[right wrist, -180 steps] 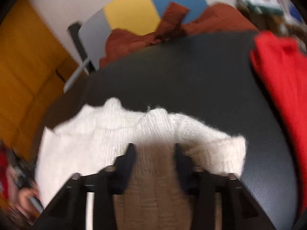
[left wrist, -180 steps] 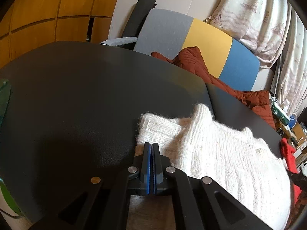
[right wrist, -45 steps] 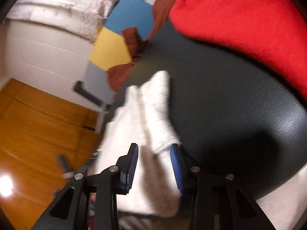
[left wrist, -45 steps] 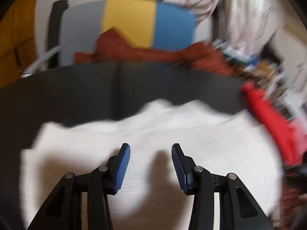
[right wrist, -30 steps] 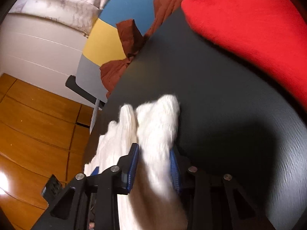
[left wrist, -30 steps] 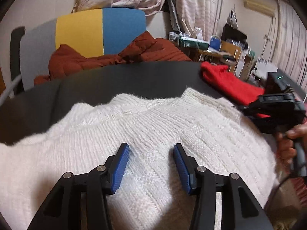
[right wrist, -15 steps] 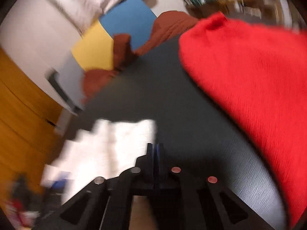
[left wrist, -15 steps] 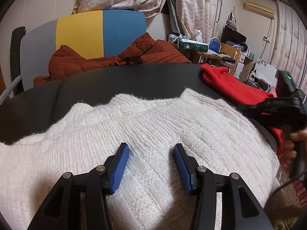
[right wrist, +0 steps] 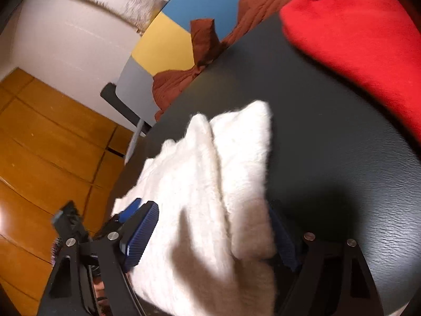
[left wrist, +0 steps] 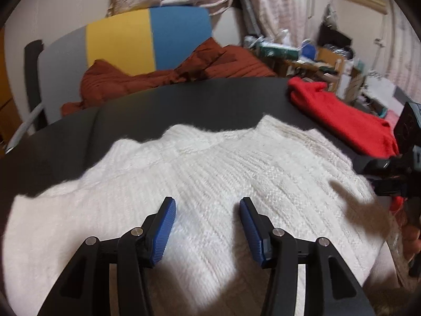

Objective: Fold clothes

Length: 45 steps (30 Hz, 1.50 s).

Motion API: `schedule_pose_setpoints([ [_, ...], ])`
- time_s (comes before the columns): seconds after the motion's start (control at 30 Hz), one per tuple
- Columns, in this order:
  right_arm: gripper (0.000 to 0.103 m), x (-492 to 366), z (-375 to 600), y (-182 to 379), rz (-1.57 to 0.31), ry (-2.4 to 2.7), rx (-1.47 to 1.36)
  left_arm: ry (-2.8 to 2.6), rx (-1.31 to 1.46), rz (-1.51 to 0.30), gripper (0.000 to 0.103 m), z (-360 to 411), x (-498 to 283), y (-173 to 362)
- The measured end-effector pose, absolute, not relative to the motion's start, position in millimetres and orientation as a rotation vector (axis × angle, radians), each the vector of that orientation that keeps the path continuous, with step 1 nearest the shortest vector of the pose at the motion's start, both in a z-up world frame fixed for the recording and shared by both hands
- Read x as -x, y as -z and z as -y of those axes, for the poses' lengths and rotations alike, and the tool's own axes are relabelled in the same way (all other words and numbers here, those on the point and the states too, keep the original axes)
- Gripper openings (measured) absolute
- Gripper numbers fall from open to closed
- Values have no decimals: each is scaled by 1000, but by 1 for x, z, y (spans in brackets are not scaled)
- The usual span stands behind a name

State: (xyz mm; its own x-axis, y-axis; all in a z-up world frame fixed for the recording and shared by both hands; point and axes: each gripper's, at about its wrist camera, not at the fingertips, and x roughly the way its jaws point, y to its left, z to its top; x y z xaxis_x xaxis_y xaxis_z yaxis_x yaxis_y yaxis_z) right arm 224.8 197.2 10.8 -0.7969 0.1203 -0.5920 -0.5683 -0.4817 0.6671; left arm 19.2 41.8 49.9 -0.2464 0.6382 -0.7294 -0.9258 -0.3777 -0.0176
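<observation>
Left: your left gripper [left wrist: 208,221], blue pads [left wrist: 164,229] spread wide, nothing between them, poised over the middle of the white knit sweater [left wrist: 210,173]. Sweater: folded, lying flat on the dark table [left wrist: 184,105], nearest you. Right: your right gripper [right wrist: 210,234], jaws parted wide, straddling the sweater's right-hand edge, cloth bunched between the pads; whether the pads press it, you cannot tell. Far right: red garment [left wrist: 342,121] on the table edge, apart from the sweater. Beyond the table: rust-brown quilted garment [left wrist: 158,76] heaped against a grey, yellow and blue chair back [left wrist: 147,36].
</observation>
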Motion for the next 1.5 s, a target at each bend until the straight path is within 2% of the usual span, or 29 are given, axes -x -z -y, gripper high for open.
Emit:
schedule_pose_setpoints([
  [0.13, 61, -208, -197, -9, -1233, -2286, 722, -1883, 848, -559, 52, -25, -18, -60],
  [0.2, 48, -206, -197, -8, -1219, -2276, 736, -1929, 847, -573, 52, -11, -13, -64],
  [0.23, 45, -211, -199, -6, -1241, -2269, 727, -1951, 848, -575, 52, -3, -10, -65],
  [0.3, 32, -223, -203, -1, -1324, -2258, 694, -1996, 857, -572, 51, 12, -2, -68],
  [0.33, 30, -231, -205, 3, -1392, -2253, 671, -2024, 866, -571, 51, 21, 3, -68],
  [0.43, 29, -238, -206, 6, -1464, -2250, 633, -2083, 935, -540, 52, 43, 25, -64],
  [0.53, 35, -237, -206, 4, -1488, -2271, 624, -2048, 1025, -417, 52, 59, 43, -52],
  [0.6, 48, -233, -204, 2, -1475, -2288, 644, -2033, 1040, -363, 54, 65, 48, -49],
  [0.7, 64, -225, -200, -1, -1443, -2313, 682, -2043, 1027, -406, 54, 60, 45, -47],
  [0.77, 68, -220, -197, -3, -1422, -2330, 708, -2055, 1019, -426, 54, 57, 42, -47],
  [0.87, 69, -212, -193, -6, -1389, -2355, 747, -2069, 1012, -417, 54, 57, 41, -46],
  [0.93, 67, -207, -191, -8, -1366, -2371, 773, -2074, 1003, -417, 54, 57, 39, -45],
  [0.97, 61, -204, -189, -9, -1355, -2379, 786, -2076, 1000, -419, 54, 57, 38, -45],
  [1.03, 38, -196, -184, -8, -1285, -2367, 849, -2077, 998, -421, 54, 57, 38, -45],
  [1.07, 31, -196, -185, -7, -1284, -2353, 855, -2076, 999, -419, 54, 56, 38, -45],
  [1.3, 22, -213, -196, -24, -1363, -2334, 715, -2045, 1023, -245, 54, 89, 44, -68],
  [1.5, 22, -243, -215, -54, -1347, -2288, 640, -2104, 1052, -308, 53, 123, 57, -53],
])
